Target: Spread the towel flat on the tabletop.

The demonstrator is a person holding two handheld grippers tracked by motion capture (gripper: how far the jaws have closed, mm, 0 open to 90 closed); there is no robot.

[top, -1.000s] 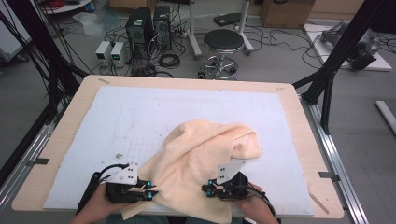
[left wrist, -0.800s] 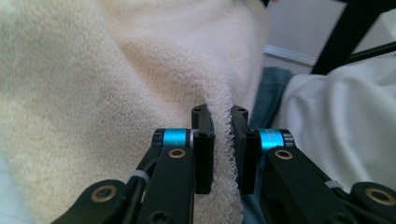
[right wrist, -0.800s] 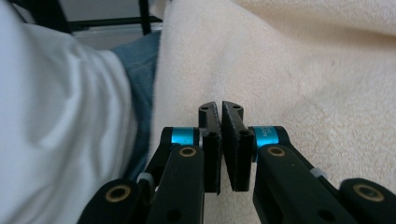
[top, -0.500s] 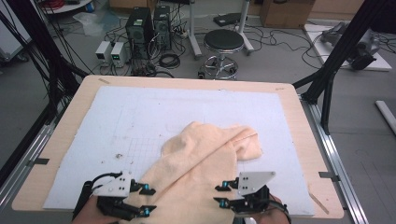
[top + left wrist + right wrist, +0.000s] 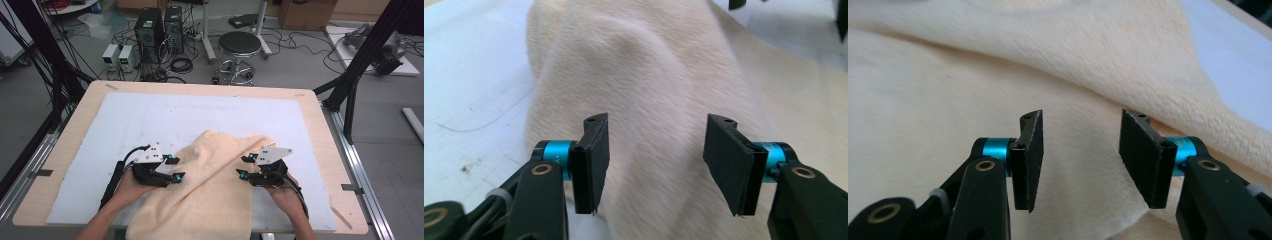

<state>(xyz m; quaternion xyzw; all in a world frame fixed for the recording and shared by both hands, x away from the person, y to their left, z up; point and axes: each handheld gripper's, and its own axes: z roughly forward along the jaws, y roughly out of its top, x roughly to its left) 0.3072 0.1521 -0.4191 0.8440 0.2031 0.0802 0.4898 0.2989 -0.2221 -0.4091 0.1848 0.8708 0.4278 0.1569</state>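
A cream fleece cloth (image 5: 210, 185) lies rumpled on the white mat (image 5: 150, 115), its near part spilling over the table's front edge. My left gripper (image 5: 176, 168) is at the cloth's left border, pointing right. In the left gripper view the left gripper (image 5: 656, 160) is open, its jaws just having been opening, with the cloth (image 5: 644, 75) below and beyond them, not pinched. My right gripper (image 5: 242, 166) rests at the cloth's right side, pointing left. The right gripper (image 5: 1080, 160) is open too, jaws just having been opening, over the cloth (image 5: 998, 75).
The mat covers a wooden table (image 5: 325, 150) with metal rails along its sides. Beyond the far edge stand a round stool (image 5: 240, 45), computer towers (image 5: 155, 25) and cables on the floor. Black frame posts (image 5: 360, 65) rise at both sides.
Both grippers moved from the front edge farther onto the table and went from shut to open. The cloth was drawn nearer and now lies flatter, draped over the front edge.
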